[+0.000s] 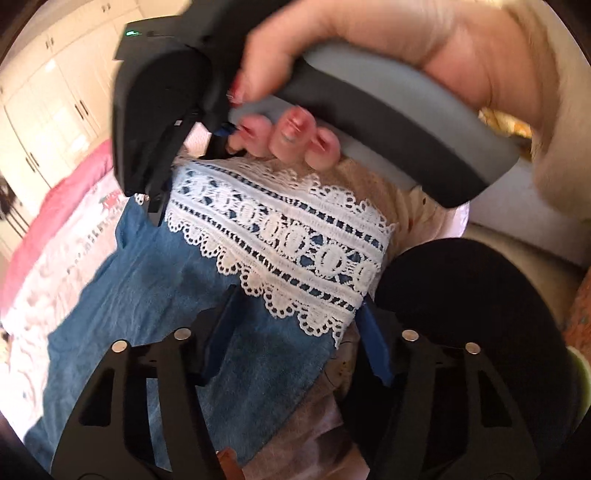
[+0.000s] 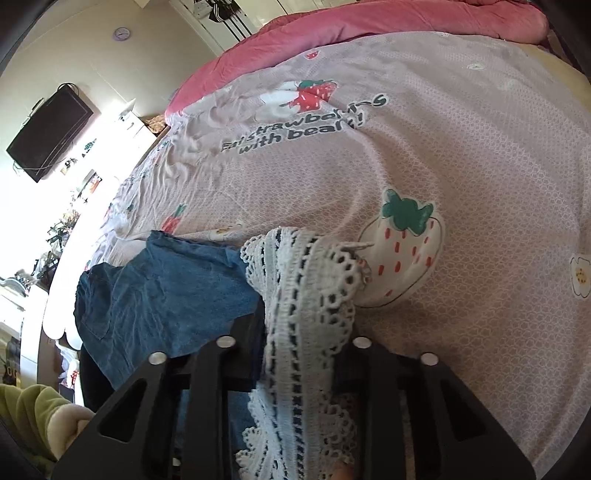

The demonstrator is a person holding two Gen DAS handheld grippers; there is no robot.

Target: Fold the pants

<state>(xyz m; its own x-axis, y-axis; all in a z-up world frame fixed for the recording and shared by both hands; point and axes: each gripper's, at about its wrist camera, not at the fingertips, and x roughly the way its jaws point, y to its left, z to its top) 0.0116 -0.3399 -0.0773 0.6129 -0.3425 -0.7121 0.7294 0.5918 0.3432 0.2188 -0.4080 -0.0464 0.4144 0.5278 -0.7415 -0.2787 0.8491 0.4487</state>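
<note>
Pink strawberry-print bedding covers the bed (image 2: 461, 155), with a red quilt (image 2: 369, 22) bunched along its far edge and a dark screen (image 2: 48, 134) on the wall at far left. Blue denim pants (image 2: 162, 295) with a white lace hem (image 2: 306, 295) lie on the near part of the bed, the hem end raised off the sheet. The main risk, as I judge it, is the lace slipping: it is open, loose trim, and if only the trim is pinched and not the denim under it, a pull across the bed could let the leg drop or drag crooked, leaving a skewed fold. The two claws also sit very close together, so they could knock each other or tug the cloth in opposite ways. The right claw (image 2: 301, 365) is closed narrow on the lace hem, which runs up between its fingers. The left claw (image 1: 295, 332) stands fairly wide, its fingers either side of the lace hem (image 1: 280, 240) with denim (image 1: 177, 288) between them; whether they press the cloth I cannot tell. A hand (image 1: 369, 66) holding the right claw fills the far side of the left view.
</note>
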